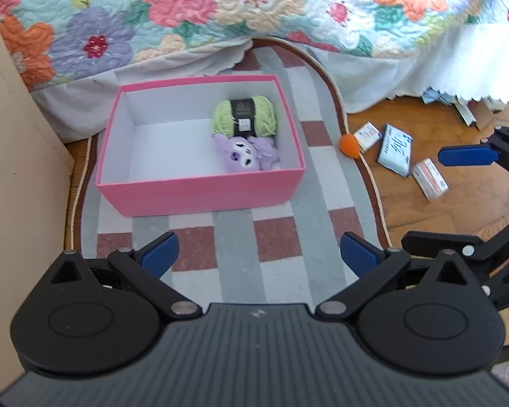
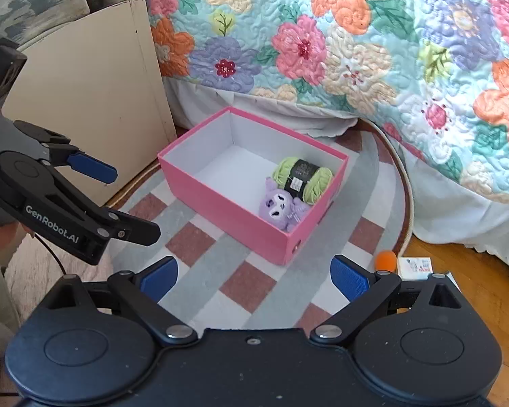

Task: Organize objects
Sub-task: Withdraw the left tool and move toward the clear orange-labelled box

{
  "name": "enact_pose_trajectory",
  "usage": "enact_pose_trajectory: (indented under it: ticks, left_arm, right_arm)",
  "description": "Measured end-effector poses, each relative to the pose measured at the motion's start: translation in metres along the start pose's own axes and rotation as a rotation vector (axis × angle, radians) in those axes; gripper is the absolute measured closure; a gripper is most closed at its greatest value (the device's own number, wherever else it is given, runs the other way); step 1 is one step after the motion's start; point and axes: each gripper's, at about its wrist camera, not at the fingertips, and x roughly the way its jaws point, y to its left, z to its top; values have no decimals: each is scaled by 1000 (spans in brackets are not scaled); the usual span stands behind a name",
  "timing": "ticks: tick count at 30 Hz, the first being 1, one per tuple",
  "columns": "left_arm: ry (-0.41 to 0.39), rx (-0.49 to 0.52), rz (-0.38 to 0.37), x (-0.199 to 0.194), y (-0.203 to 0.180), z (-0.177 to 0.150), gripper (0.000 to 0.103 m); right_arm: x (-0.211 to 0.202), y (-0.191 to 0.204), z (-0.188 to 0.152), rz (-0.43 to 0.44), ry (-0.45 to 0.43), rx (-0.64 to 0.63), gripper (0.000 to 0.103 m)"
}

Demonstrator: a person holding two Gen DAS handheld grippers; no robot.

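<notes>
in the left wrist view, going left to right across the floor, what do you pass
pink box → orange ball → small white pack → blue-white packet → grey pack → right gripper's blue pad

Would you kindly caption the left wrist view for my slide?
Open left gripper faces a pink box holding yarn and a plush.

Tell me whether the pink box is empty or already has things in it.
Partly filled. The pink box holds a green yarn skein and a purple plush toy at one end.
</notes>
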Motion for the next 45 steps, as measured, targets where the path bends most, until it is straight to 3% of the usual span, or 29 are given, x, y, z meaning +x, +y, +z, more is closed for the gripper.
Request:
enact_pose_trajectory:
  ticks: [16,21,30,38,41,45]
  left_arm:
    - [61,-21,-147,31,-31,2,0]
    - [68,-34,-202,41,-37,9,3]
    - [73,60,-205,66,-78,19,4]
    - [98,111,-271,88,-111,29,7]
    - [121,103,-337,98,-121,32,9]
    - [95,134,-340,107,-139,37,12]
  right_arm:
    - [-15,-39,-44,-28,-54,82,5]
    - [-16,-54,-54,-66,-66,101,5]
    - [-6,-90,-80,-157,-32,169,6]
    - [-13,-113,-104,-211,-37,241,9]
    - [-15,-122,-112,-271,-59,241,9]
    - [-14,-138,-123,-340,-85,263,9]
